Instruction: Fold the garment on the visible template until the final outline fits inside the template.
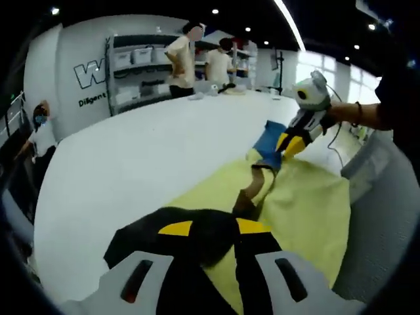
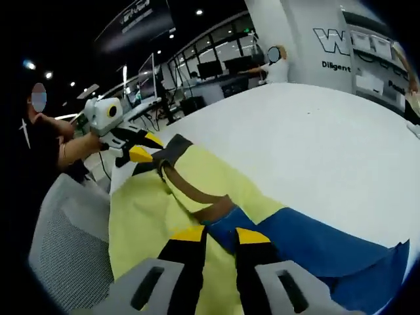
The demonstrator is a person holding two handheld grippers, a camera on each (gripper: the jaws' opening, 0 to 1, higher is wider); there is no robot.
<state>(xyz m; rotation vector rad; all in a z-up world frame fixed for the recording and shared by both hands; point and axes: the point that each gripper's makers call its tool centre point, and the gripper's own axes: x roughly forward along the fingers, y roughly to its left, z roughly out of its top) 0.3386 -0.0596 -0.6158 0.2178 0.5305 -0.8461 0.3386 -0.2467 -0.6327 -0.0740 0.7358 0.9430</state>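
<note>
Both grippers pinch the garment [image 1: 308, 210]: left gripper [image 1: 213, 230] its dark end; right gripper [image 2: 220, 236] its blue end.

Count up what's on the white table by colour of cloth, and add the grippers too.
Yellow cloth: 1
Blue cloth: 1
Black cloth: 1
Brown strip: 1
Grippers: 2, the left gripper and the right gripper, both with fingers closed on cloth
Total: 6, all on the white table. Whether the coloured cloths are one garment or separate pieces I cannot tell.
</note>
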